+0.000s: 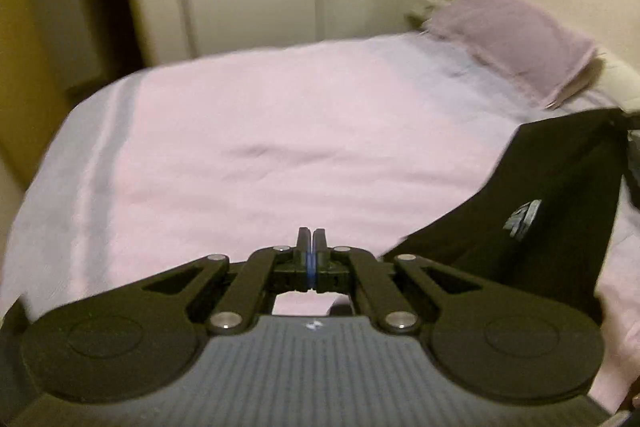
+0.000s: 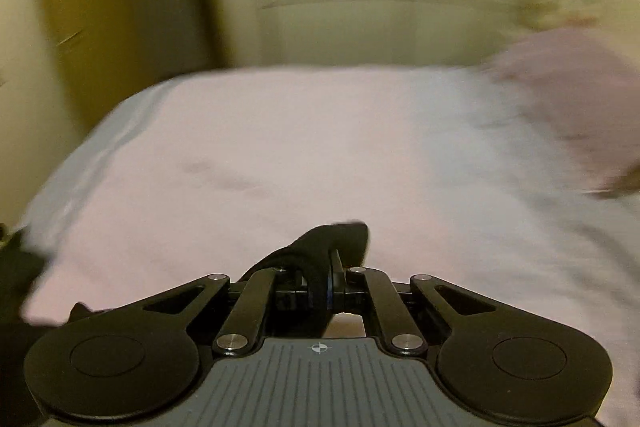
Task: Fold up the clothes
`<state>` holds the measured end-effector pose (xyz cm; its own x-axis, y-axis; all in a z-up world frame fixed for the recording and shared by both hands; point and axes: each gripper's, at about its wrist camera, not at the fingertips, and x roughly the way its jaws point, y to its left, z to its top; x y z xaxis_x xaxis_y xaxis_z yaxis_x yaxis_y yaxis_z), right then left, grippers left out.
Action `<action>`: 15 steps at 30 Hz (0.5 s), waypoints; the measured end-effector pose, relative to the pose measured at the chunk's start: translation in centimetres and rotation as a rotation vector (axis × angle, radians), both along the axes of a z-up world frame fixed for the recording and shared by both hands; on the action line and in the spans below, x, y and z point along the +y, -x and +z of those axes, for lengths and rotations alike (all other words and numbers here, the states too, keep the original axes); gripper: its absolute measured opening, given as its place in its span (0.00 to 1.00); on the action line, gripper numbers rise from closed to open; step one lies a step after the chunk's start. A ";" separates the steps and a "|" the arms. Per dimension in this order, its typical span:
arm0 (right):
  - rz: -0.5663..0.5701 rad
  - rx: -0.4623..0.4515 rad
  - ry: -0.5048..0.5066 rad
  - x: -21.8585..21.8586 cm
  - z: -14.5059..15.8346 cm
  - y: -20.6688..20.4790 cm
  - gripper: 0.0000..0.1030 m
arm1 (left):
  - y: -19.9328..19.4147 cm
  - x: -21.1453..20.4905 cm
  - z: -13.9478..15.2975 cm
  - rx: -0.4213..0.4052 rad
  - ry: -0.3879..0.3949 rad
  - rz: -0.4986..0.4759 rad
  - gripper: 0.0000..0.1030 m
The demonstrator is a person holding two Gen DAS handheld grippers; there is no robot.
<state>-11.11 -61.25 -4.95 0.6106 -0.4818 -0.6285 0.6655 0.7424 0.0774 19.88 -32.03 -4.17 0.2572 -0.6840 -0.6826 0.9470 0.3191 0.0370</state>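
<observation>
The black garment (image 1: 532, 195) hangs stretched above the right side of the pink-sheeted bed (image 1: 260, 147), a pale logo showing. A fold of the black garment (image 2: 320, 267) is clamped in the right hand-held gripper (image 2: 326, 281), wrapping over its tips. The left hand-held gripper (image 1: 311, 241) has its jaws pressed together; whether cloth is pinched there I cannot tell. The risk, I judge: the thin pinch slipping out mid-swing, dropping the garment crumpled short of the lilac pillow (image 1: 516, 43).

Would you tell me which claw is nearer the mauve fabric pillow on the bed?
Right: the mauve pillow looms close, ahead-right of the right claw; the left claw sees it farther off, ahead-right.
</observation>
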 end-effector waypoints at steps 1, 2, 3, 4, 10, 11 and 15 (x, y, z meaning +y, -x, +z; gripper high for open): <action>-0.067 -0.001 0.009 -1.7 -0.1 3.0 0.03 | 1.2 -2.0 0.3 0.001 0.010 -0.021 0.00; -0.137 -0.001 -0.010 -3.5 -0.8 6.1 0.04 | 2.4 -3.7 0.3 0.005 0.007 -0.038 0.00; -0.206 -0.001 -0.048 -5.3 -1.8 9.2 0.04 | 3.7 -4.8 -0.7 0.014 -0.026 -0.048 0.03; -0.263 0.007 -0.090 -6.8 -3.0 11.9 0.04 | 4.9 -5.9 -1.7 0.024 -0.059 -0.058 0.07; -0.419 0.145 -0.315 -9.9 -10.2 19.7 0.53 | 10.2 -9.9 -7.5 0.012 -0.279 -0.118 0.35; -0.422 0.146 -0.325 -9.5 -10.7 20.2 0.56 | 10.4 -9.7 -8.4 -0.003 -0.317 -0.122 0.38; -0.397 0.132 -0.353 -7.7 -10.9 20.1 0.58 | 10.8 -8.5 -12.1 -0.085 -0.449 -0.164 0.53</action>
<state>-31.21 -68.96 -15.89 0.3298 -0.4049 -0.8528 0.9101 0.3763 0.1733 9.08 -40.50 -16.30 0.2378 -0.3629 -0.9010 0.9712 0.1004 0.2159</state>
